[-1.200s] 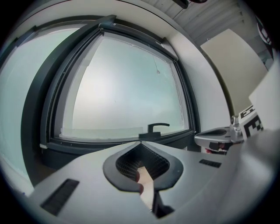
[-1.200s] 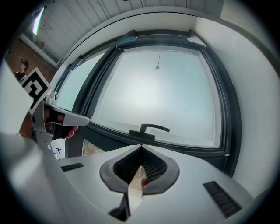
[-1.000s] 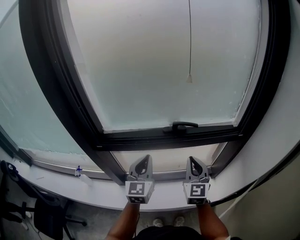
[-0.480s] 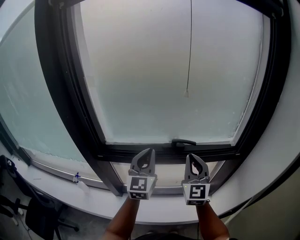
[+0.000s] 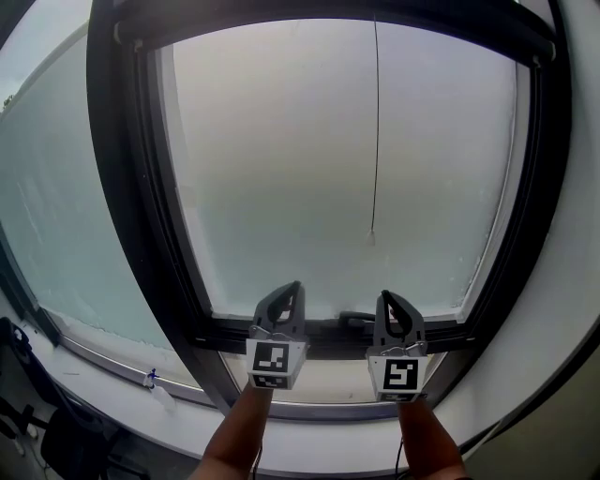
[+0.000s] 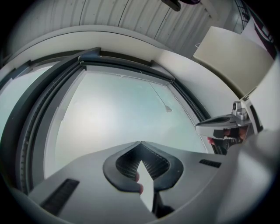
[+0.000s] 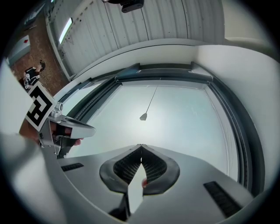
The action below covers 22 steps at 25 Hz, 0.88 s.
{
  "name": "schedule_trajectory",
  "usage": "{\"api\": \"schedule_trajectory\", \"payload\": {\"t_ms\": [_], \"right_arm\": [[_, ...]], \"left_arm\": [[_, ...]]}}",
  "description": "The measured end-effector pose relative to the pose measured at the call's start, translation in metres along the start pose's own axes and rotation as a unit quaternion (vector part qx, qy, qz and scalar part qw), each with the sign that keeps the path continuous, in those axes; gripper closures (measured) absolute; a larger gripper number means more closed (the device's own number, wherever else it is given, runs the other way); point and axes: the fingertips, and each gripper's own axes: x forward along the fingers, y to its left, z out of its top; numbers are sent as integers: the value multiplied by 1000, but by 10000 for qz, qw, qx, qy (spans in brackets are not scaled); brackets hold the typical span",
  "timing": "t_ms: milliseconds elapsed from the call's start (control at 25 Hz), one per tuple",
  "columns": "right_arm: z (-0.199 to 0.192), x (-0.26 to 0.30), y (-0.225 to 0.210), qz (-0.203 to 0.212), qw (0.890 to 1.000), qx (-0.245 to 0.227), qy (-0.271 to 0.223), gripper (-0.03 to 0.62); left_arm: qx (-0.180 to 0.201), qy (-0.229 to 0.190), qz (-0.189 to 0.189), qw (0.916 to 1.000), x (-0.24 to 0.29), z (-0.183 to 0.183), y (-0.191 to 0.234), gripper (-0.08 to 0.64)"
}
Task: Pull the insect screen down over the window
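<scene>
Both grippers are being held up at the window's bottom rail, clenched on nothing.
The left gripper (image 5: 292, 287) and right gripper (image 5: 387, 296) are being held side by side, jaw tips pressed together, with the window handle (image 5: 361, 319) on the bottom rail between them. The pull cord (image 5: 375, 131) is being hung from the dark top bar (image 5: 328, 21) of the window frame (image 5: 122, 206); its toggle (image 5: 371, 238) is hanging mid-pane above both grippers, touched by neither. The insect screen mesh itself cannot be made out.
</scene>
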Motion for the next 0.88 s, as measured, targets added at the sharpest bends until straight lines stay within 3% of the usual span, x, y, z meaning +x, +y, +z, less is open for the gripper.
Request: {"api": "schedule_trajectory", "payload": {"t_ms": [200,520,720,880], "right_arm": [[22,25,-25,-77,9993,-309,-178,588],[50,52,-41,-41,9975,-618,-349,588],[82,73,-61,0,9904,-1257,-571,586],[105,85,-75,16,9925,-1063,-611,579]], "left_arm": [[396,-197,-9,9990,25,45,12,560],[518,-405,204,9976,49,86,37,560],[1307,-457,113,9903,66,110,38,560],[1566,-560,106,9860,75,133,45,560]]}}
